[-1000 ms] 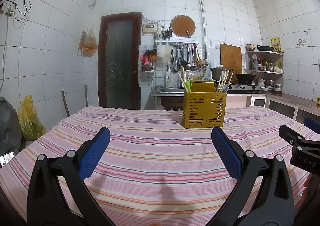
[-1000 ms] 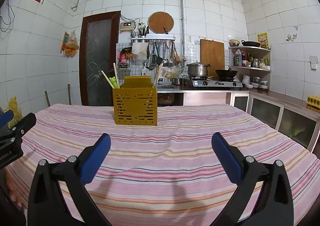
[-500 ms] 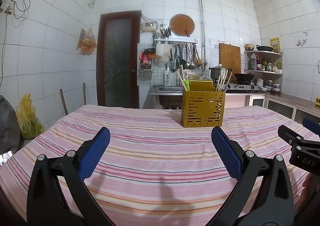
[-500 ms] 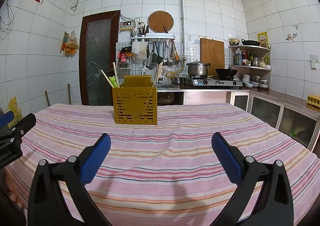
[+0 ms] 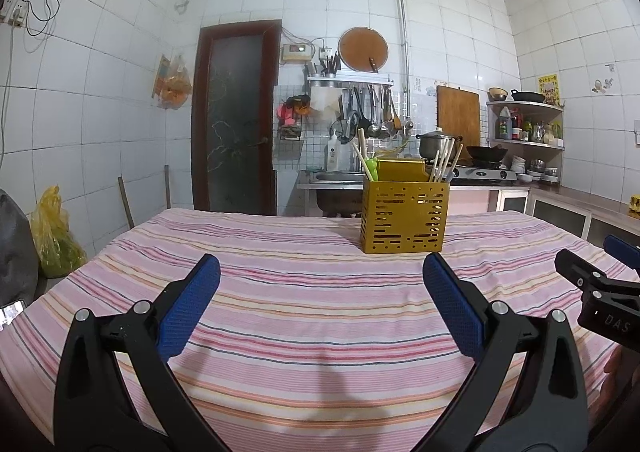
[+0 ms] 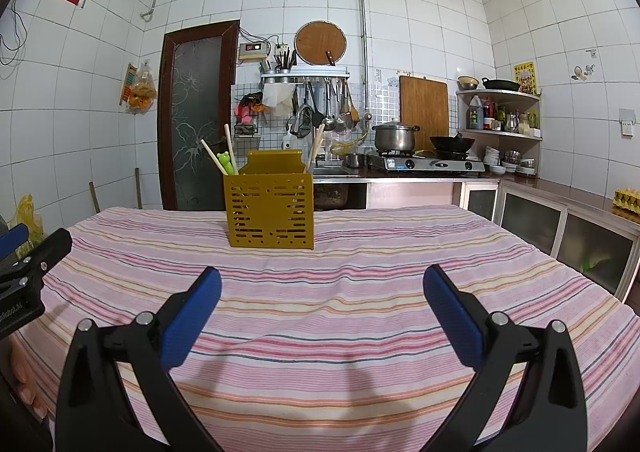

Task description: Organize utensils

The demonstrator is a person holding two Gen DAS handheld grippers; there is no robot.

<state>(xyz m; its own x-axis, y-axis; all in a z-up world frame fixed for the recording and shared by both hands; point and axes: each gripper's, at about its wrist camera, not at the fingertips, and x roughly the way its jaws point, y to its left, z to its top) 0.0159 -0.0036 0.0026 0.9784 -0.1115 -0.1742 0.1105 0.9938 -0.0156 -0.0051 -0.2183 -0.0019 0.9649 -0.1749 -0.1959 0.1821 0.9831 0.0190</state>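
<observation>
Left wrist view: I'm holding my left gripper [image 5: 320, 296] above the striped tablecloth [image 5: 312, 308], jaws spread wide, nothing between the blue pads. The yellow utensil holder [image 5: 404, 217] is standing upright on the cloth at about 1 o'clock from the gripper, well apart from it, toward the far edge of the table. Chopsticks [image 5: 444, 166] are sticking out of its right side, a green utensil [image 5: 371, 169] plus more sticks out of its left. My right gripper is showing at 3 o'clock, at the frame edge.

Right wrist view: I'm keeping my right gripper [image 6: 322, 298] wide apart too, gripping nothing. The holder [image 6: 269, 210] is sitting at about 11 o'clock from it, well apart. The cloth between the grippers and the holder is lying bare.
</observation>
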